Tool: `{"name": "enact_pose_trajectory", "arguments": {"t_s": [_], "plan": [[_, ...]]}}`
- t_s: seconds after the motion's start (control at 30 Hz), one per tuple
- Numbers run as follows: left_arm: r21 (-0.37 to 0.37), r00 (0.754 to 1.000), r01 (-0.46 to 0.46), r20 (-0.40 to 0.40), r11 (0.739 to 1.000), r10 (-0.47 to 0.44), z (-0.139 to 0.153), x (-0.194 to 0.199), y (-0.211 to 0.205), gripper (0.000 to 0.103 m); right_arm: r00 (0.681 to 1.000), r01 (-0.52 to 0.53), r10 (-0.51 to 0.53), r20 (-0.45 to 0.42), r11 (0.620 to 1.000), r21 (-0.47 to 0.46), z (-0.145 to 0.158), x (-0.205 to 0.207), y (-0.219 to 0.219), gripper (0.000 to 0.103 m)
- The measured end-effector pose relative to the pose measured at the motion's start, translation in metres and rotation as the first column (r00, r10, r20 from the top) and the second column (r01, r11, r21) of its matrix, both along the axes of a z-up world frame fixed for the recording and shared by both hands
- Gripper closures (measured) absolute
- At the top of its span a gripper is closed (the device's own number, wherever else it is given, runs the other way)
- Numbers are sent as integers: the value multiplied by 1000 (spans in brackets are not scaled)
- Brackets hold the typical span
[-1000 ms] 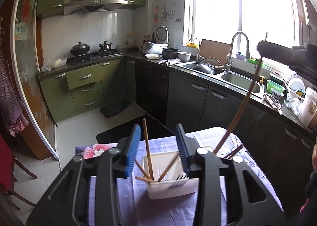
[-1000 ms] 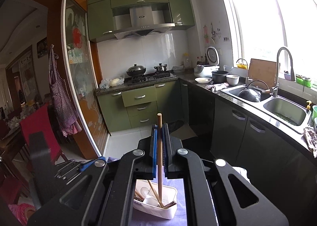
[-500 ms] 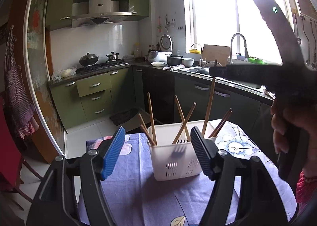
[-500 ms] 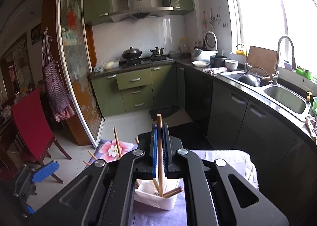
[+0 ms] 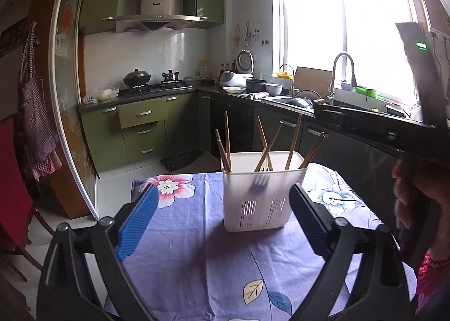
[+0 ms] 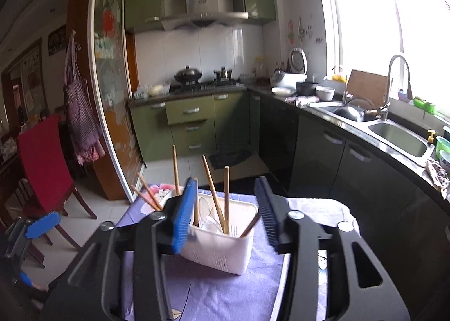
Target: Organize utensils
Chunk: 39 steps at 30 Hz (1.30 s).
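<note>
Now slotted white plastic basket (image 5: pixel 261 203) holds slim wooden chopsticks (image 5: pixel 293 141).

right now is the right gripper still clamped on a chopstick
No, the right gripper has its jaws opening with nothing pressed between the pads, and the chopstick stands free in the white basket.

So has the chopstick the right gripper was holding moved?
Yes. The chopstick has dropped from the opening right gripper into the white basket.
</note>
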<state>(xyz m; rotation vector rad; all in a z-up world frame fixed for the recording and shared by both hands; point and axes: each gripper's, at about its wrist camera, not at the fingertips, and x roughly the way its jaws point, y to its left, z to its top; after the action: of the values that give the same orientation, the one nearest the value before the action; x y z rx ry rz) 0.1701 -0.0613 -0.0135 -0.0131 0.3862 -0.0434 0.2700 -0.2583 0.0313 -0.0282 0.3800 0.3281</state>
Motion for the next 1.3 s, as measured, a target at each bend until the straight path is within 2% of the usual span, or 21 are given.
{"name": "enact_pose_trajectory", "arguments": {"t_s": [0.03,0.07,0.13,0.17,0.3,0.47,0.6,0.73,0.93,1.1,1.3], "plan": [[0,1000,-7,6,1000,7,-2,-5,1,7,1000,9,-9,20,1000,-2,-3,-17,-5,31],[2,1000,-13,10,1000,13,-5,-10,2,7,999,19,-19,37,1000,-1,-10,-37,-11,25],[-3,1000,-18,-5,1000,18,-15,-21,5,7,999,27,-27,42,1000,-12,-26,-64,-19,6],[-14,1000,-15,-17,1000,15,-18,-23,6,7,999,42,-41,35,999,-20,-38,-80,-24,5],[-64,997,-21,-74,998,16,-41,-42,13,7,998,67,-67,2,997,-48,-73,-129,-34,5],[-36,996,-71,-63,997,68,-55,-76,18,7,996,89,-89,22,995,-36,-93,-182,-47,5],[-26,994,-92,-61,995,90,-57,-106,23,7,991,122,-120,66,992,-20,-89,-227,-56,5],[11,994,-94,-53,995,95,-49,-131,22,7,984,146,-144,103,989,-15,-68,-253,-62,5],[-4,996,-81,-45,997,81,-39,-157,21,7,978,165,-165,125,986,10,-56,-295,-72,5],[-2,996,-86,-27,996,86,-36,-170,20,7,979,159,-160,128,987,14,-51,-309,-73,5],[-20,995,-95,-36,995,94,-36,-168,27,7,981,156,-156,118,988,10,-45,-300,-70,5]]}}
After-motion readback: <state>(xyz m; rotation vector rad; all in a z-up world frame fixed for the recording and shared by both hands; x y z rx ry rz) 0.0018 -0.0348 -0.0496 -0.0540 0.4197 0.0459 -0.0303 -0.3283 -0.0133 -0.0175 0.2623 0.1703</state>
